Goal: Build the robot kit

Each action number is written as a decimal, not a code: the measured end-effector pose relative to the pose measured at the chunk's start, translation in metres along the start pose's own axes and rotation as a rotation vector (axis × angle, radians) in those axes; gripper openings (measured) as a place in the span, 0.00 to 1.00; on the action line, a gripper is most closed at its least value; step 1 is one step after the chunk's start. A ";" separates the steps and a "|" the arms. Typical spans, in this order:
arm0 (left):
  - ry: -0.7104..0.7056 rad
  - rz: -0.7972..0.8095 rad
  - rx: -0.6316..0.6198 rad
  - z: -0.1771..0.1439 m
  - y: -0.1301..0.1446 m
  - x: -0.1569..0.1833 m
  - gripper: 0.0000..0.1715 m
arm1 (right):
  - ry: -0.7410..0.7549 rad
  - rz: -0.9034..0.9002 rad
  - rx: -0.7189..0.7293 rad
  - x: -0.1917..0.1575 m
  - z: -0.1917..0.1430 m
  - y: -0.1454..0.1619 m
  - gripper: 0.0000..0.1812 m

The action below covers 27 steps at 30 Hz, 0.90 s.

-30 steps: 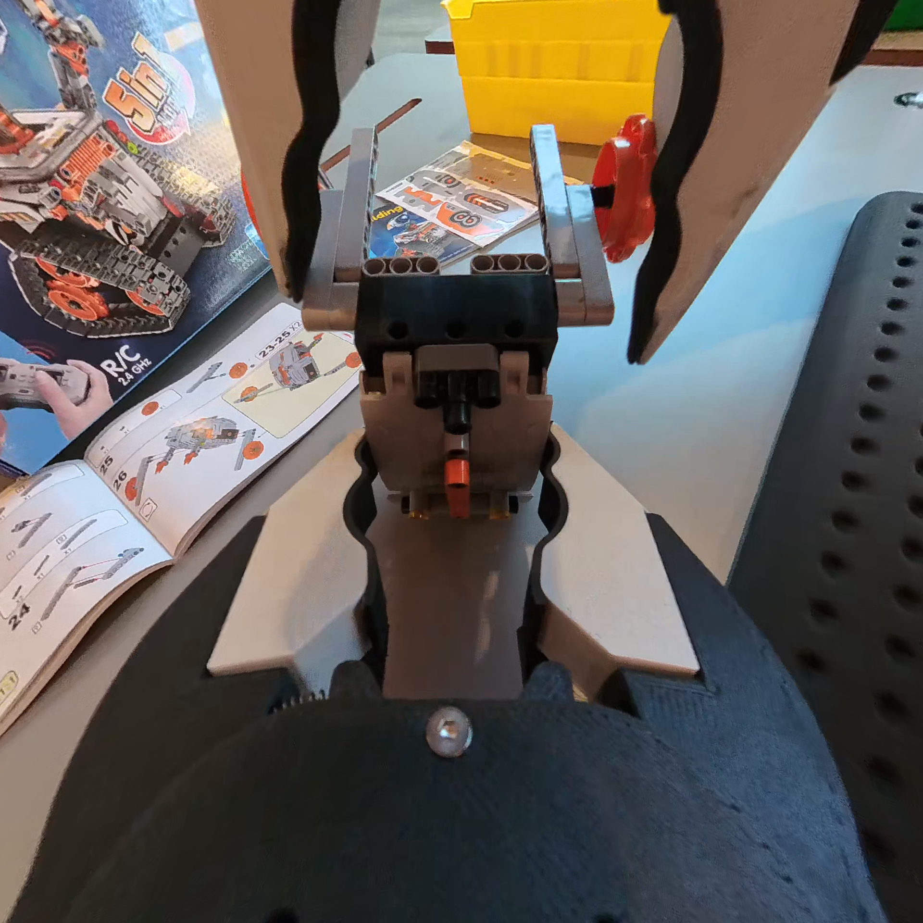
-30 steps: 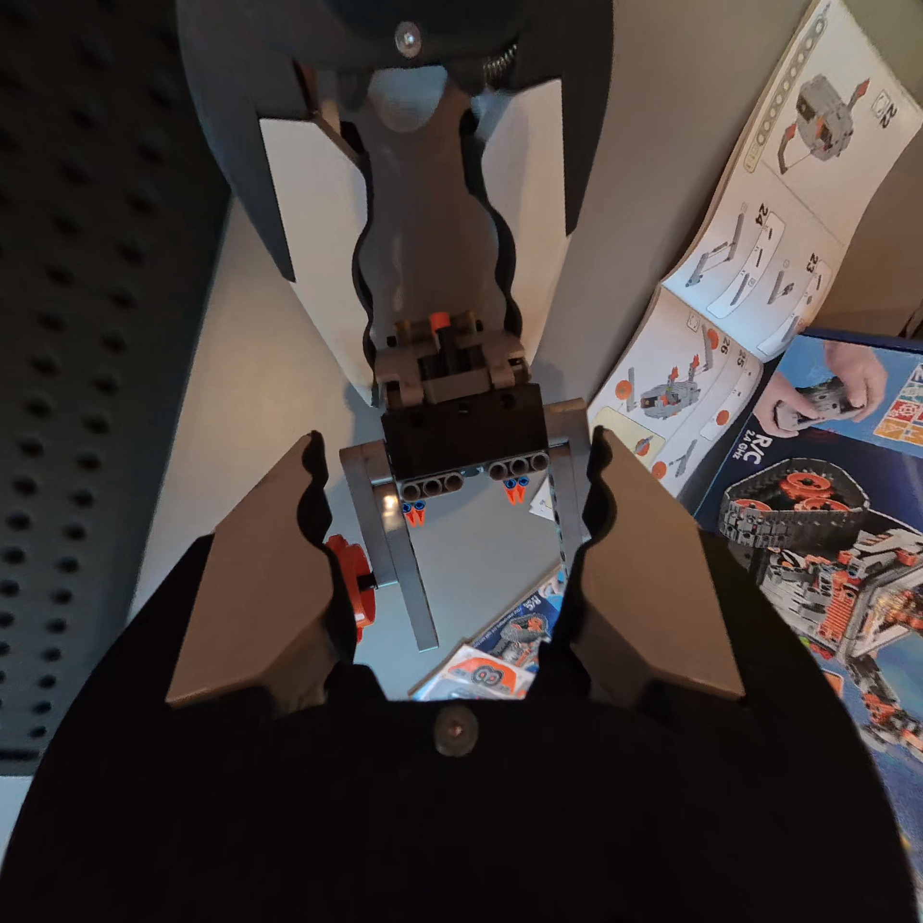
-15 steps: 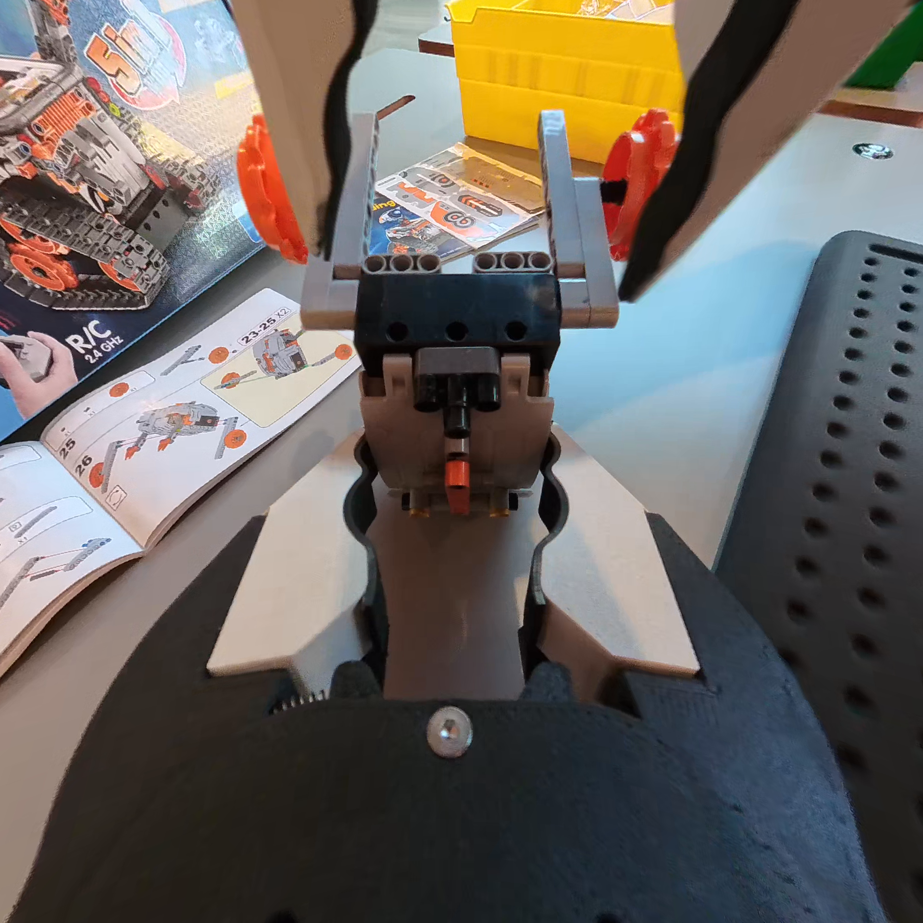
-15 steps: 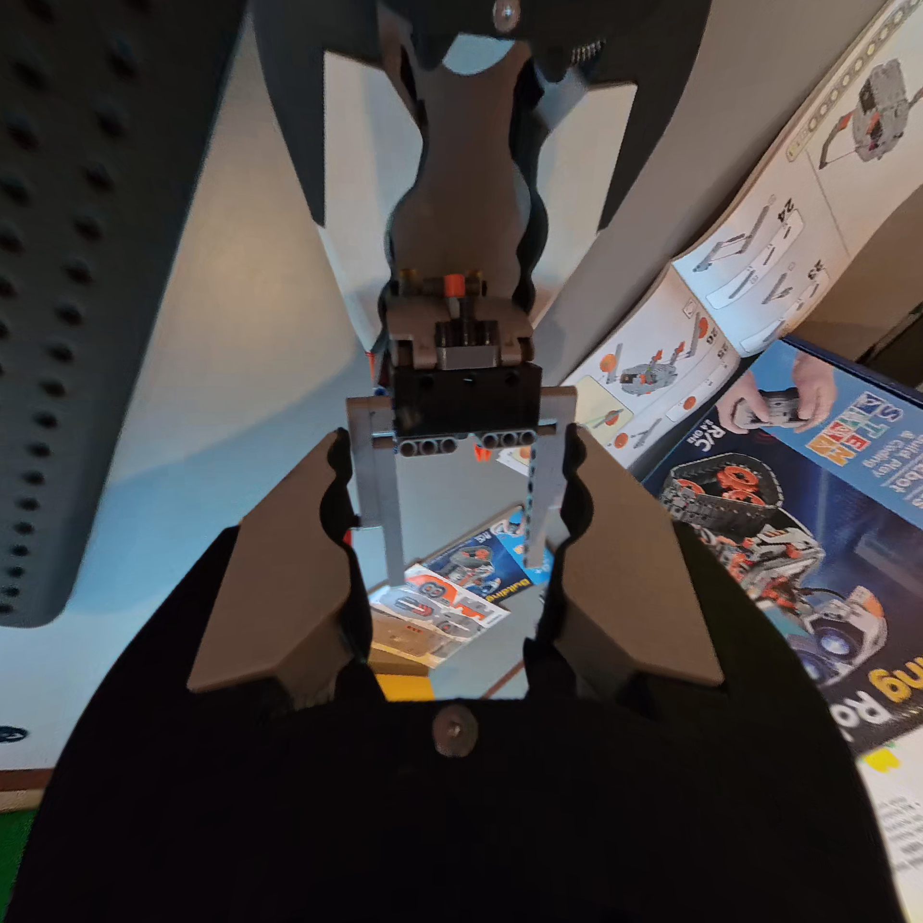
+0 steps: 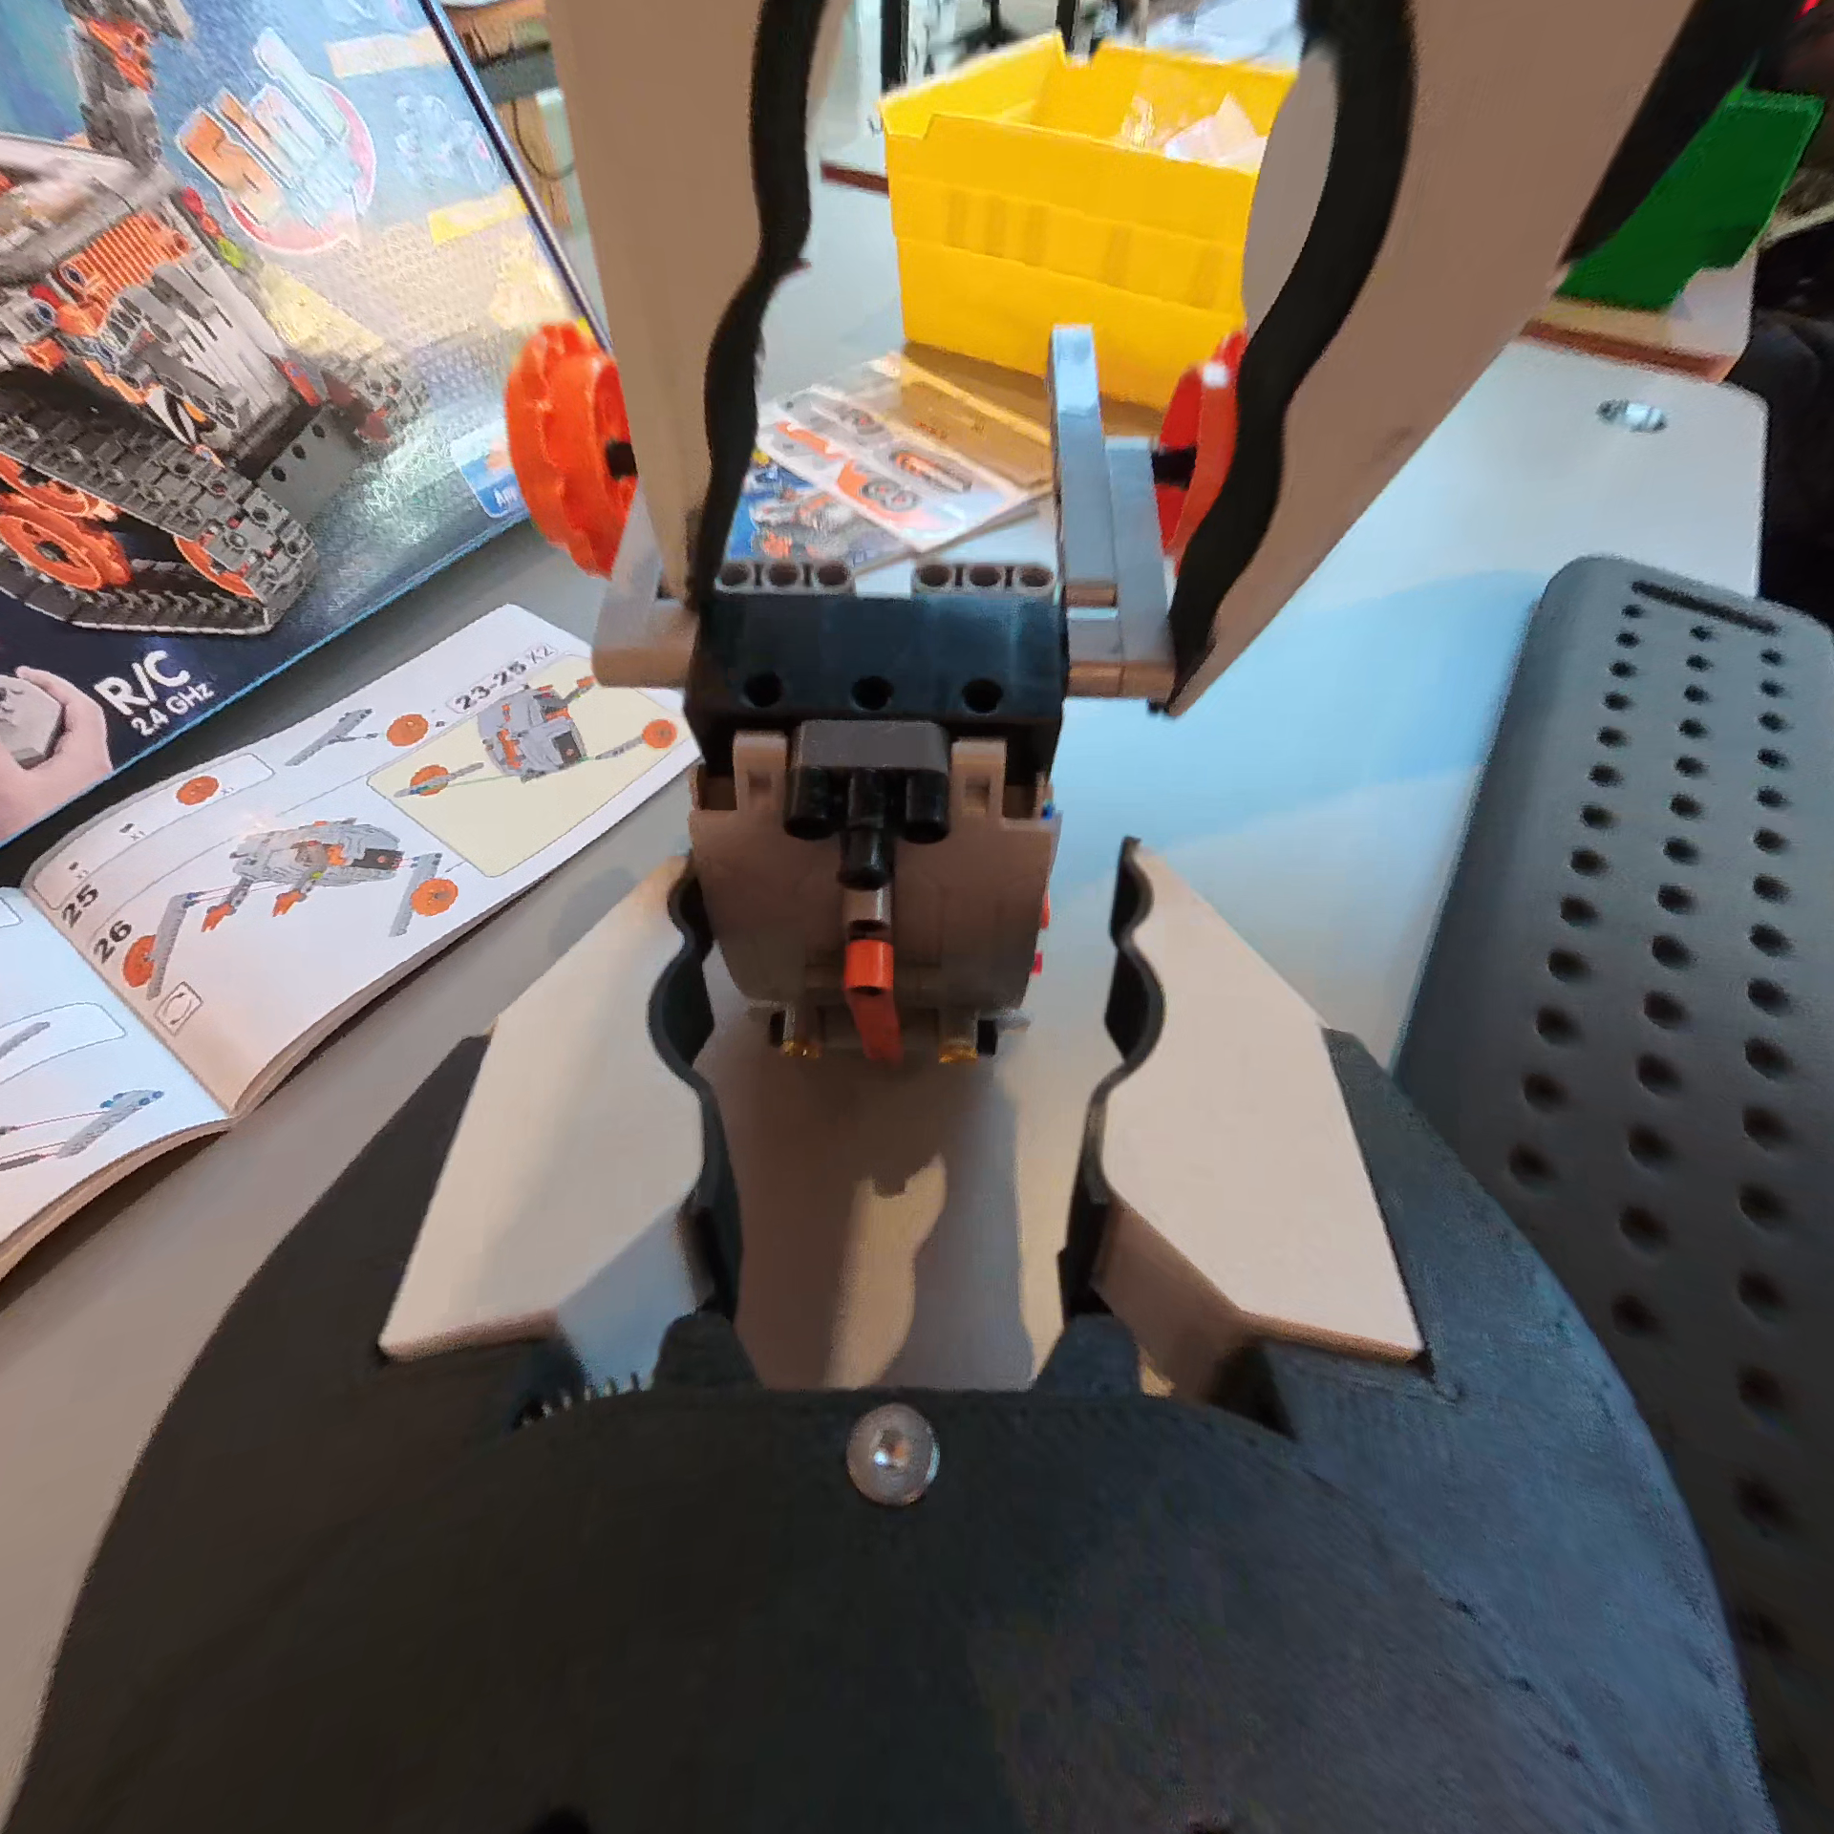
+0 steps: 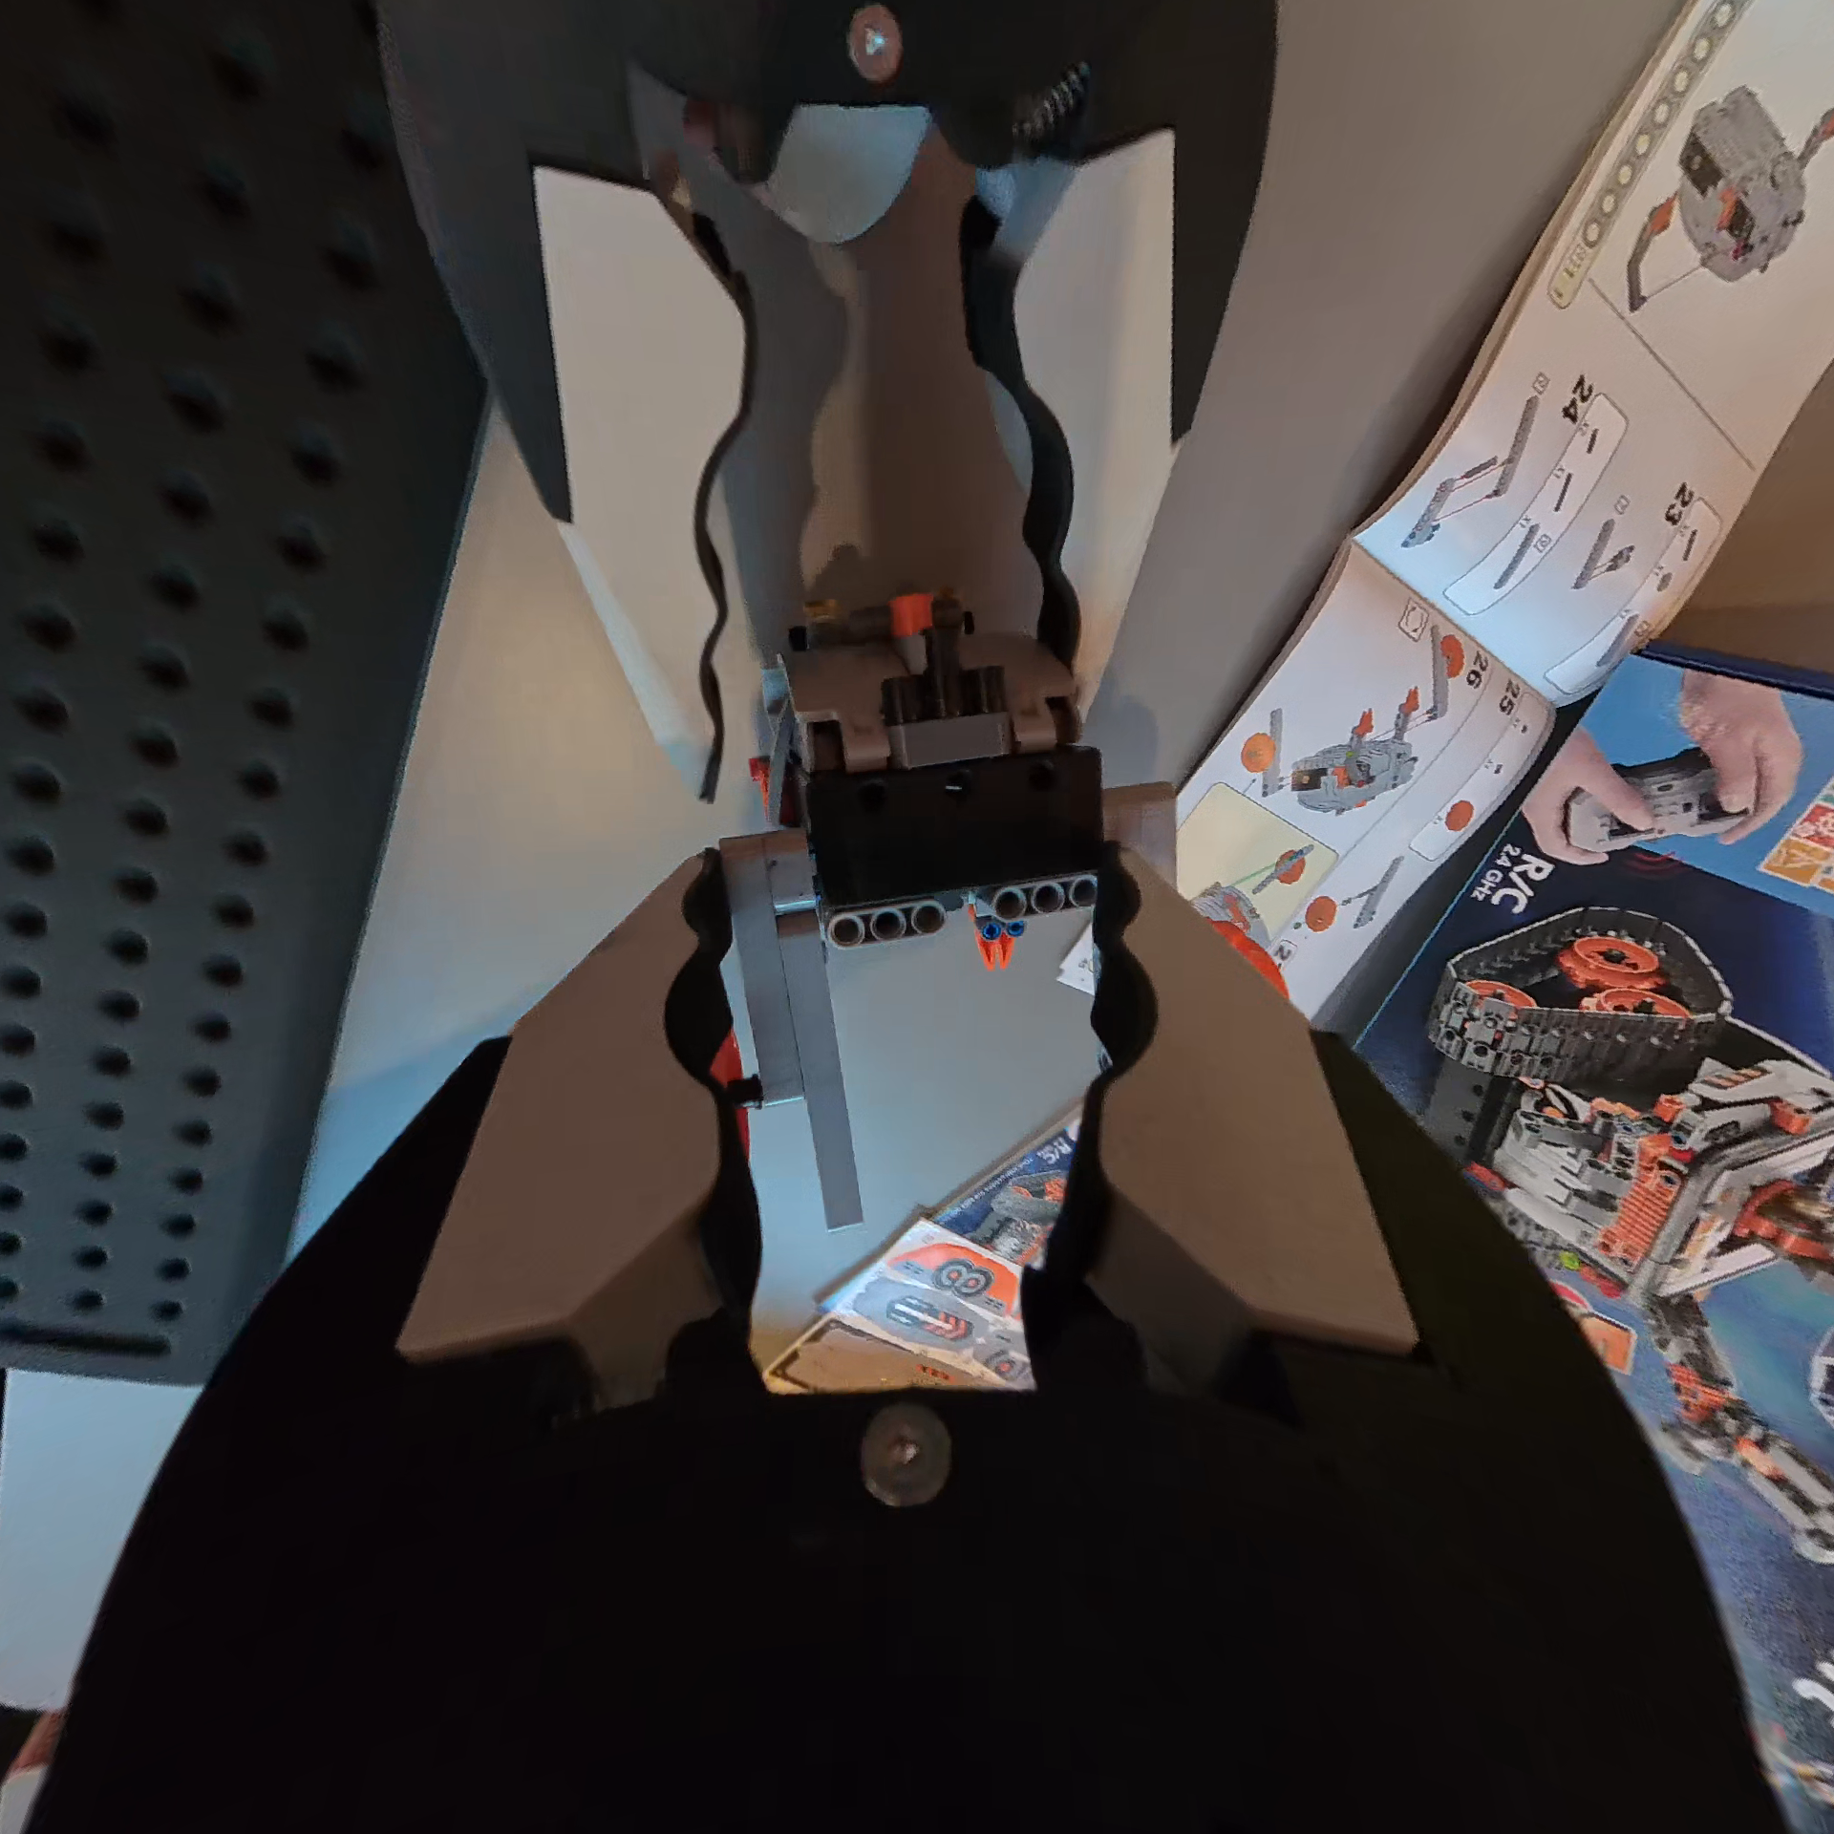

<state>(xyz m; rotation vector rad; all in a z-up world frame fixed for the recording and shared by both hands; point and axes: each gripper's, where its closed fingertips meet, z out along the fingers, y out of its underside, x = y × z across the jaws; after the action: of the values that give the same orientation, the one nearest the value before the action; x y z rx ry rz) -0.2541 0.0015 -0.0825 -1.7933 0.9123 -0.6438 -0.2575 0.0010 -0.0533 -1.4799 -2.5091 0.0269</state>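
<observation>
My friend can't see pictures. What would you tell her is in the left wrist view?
The left gripper is open around a grey and black brick model with orange wheels, while the right gripper reaches in from above and grips one of its grey side beams. An open instruction booklet, a toy box and a yellow bin sit on the table.

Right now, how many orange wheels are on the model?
2. In the left wrist view, one orange wheel sits on the model's left, another on its right. More may be hidden.
</observation>
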 end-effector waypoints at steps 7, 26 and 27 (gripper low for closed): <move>-0.021 -0.024 0.124 -0.011 -0.027 0.003 0.44 | -0.002 0.027 0.095 -0.003 -0.003 -0.003 0.40; -0.035 0.048 0.042 -0.001 -0.017 0.002 0.49 | 0.030 0.065 0.141 0.001 -0.003 0.008 0.44; -0.045 0.046 0.041 0.000 -0.018 0.002 0.50 | 0.035 0.079 0.151 0.001 -0.003 0.008 0.44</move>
<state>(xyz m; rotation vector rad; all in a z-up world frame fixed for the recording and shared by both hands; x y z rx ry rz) -0.2476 0.0044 -0.0659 -1.7385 0.9016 -0.5865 -0.2507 0.0055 -0.0507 -1.5038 -2.3631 0.1971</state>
